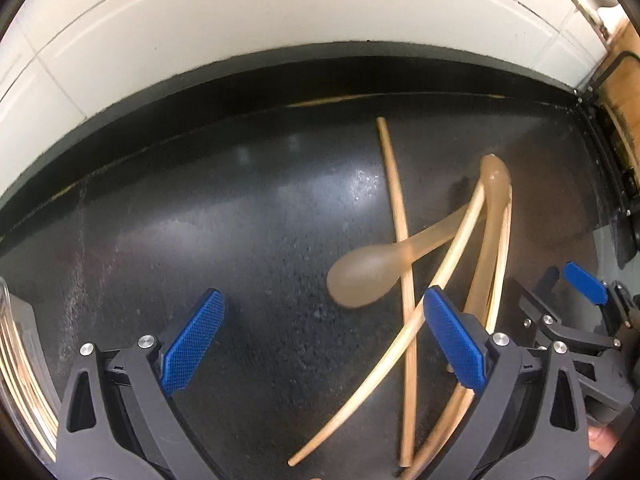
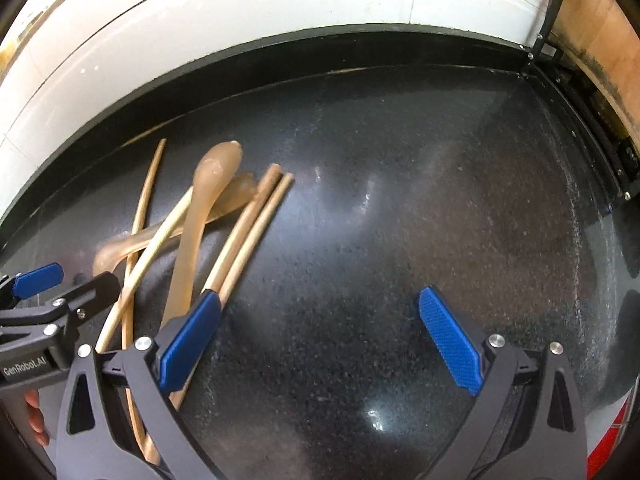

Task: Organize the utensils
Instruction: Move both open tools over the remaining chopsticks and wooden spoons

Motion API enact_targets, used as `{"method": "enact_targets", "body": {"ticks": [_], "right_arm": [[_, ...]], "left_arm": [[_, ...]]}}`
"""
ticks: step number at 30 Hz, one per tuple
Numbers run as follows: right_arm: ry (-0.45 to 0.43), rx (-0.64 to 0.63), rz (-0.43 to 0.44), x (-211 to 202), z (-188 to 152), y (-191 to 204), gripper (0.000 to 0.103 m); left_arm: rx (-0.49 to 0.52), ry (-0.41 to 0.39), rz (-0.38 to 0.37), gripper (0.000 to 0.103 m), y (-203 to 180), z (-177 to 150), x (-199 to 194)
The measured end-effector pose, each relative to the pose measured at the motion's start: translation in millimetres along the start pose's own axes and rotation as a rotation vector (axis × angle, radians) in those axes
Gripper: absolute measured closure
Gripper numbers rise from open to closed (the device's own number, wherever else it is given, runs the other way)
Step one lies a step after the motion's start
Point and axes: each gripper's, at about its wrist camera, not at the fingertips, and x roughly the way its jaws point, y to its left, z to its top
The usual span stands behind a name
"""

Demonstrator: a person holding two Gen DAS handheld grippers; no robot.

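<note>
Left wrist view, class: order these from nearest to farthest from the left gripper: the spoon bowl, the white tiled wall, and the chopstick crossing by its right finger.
1. Crossing chopstick, running right beside the left gripper's right finger.
2. Spoon bowl, just ahead, right of centre on the black counter.
3. White tiled wall, behind the counter's far edge.

A glossy black speckled countertop (catching light glare) meets a white tiled wall.
</note>
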Motion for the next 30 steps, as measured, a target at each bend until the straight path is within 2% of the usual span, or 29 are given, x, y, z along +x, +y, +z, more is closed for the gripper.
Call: {"method": "enact_targets", "body": {"ticks": [10, 15, 16, 18, 22, 26, 30], "right_arm": [[0.029, 0.027, 0.026, 13.0, 13.9, -5.5, 0.006], [0.042, 0.018, -0.006, 21.9, 25.6, 3.1, 0.005], [0.054, -0.028, -0.043, 26.3, 27.2, 9.0, 0.006], [0.019, -0.103, -0.063, 20.6, 29.0, 12.4, 0.006], [0.025, -0.099, -0.038, 12.1, 23.3, -1.5, 0.006], [0.007, -0.135, -0.042, -3.4, 4.6, -19.4, 0.006], [0.016, -0.092, -0.006, -14.2, -8.9, -41.5, 0.006]], "left_arm": [[0.000, 0.038, -0.073, 0.006, 0.1, 13.4, 13.7], [0.008, 0.050, -0.042, 0.005, 1.4, 24.9, 18.1], [0.029, 0.057, -0.020, 0.005, 0.0, 27.7, 19.9], [0.029, 0.059, 0.008, 0.005, 2.4, 29.0, 21.2], [-0.014, 0.053, -0.028, 0.005, 12.1, 25.2, 16.8], [0.068, 0.020, -0.013, 0.005, 4.6, 16.7, 5.7], [0.139, 0.013, 0.025, 0.005, -5.0, 5.8, 5.0]]}}
